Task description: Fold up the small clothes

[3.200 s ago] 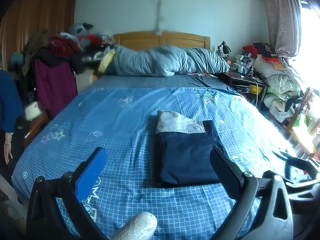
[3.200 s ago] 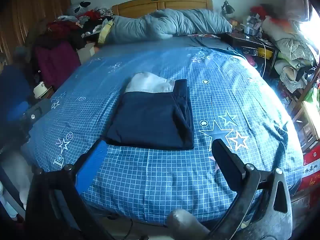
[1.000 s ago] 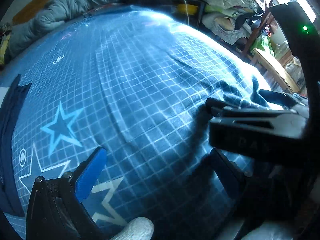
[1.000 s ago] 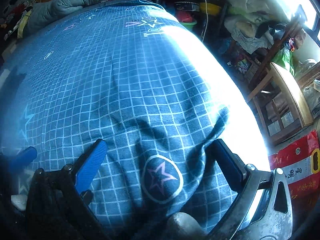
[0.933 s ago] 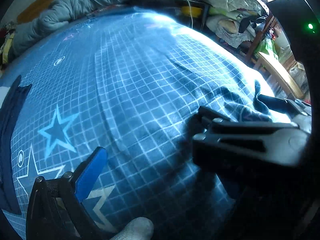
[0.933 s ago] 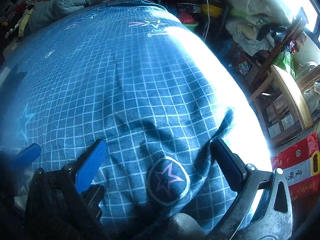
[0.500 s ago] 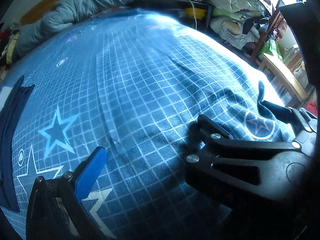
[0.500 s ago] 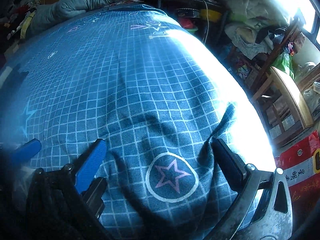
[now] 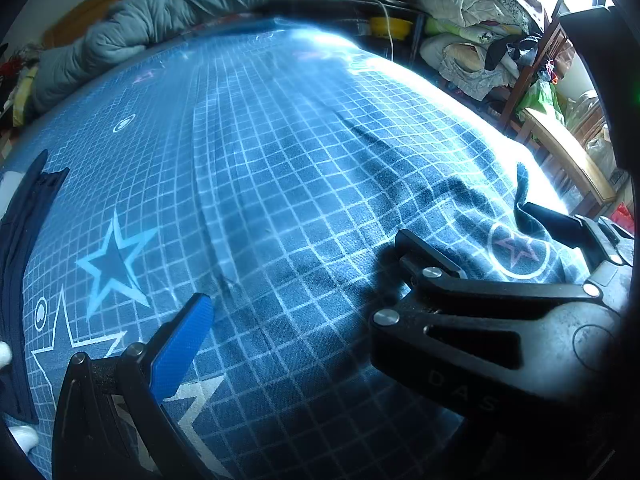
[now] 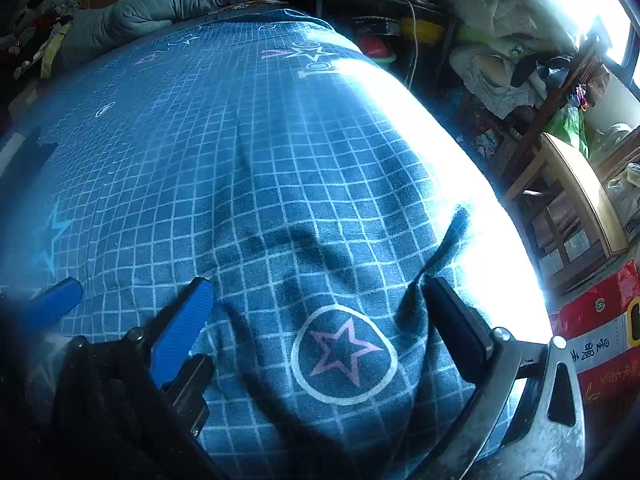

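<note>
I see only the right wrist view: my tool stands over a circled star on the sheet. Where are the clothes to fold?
Observer: The left wrist view shows a navy garment at its far left edge, lying on the bed sheet, apart from both tools.
Operator: Does the other tool hold anything?
Observer: No. The left tool holds nothing. Its blue finger hovers over bare sheet, and the right tool hides its other finger.
</note>
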Available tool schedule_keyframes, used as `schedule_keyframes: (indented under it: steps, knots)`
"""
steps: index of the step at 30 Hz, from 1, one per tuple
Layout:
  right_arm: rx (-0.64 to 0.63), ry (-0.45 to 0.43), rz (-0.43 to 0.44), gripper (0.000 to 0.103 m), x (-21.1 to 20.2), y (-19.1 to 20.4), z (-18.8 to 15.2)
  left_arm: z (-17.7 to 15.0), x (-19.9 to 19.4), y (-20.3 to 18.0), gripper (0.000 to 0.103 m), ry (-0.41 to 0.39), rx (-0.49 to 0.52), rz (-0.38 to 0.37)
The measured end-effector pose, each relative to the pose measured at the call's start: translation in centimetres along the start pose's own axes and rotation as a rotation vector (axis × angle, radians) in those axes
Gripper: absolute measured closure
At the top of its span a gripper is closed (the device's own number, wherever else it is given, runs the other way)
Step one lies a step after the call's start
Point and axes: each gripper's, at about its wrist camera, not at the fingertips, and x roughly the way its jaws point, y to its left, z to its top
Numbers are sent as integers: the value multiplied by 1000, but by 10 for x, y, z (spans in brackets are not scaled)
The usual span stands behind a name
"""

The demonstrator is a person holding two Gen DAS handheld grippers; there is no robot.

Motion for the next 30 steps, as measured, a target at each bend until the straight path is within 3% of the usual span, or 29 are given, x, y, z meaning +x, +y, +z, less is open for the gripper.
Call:
schedule_keyframes:
  steps: [30]
  knots:
    - [4,-1,-4,0,1,3,1,0,0,0,0,0,-3,2]
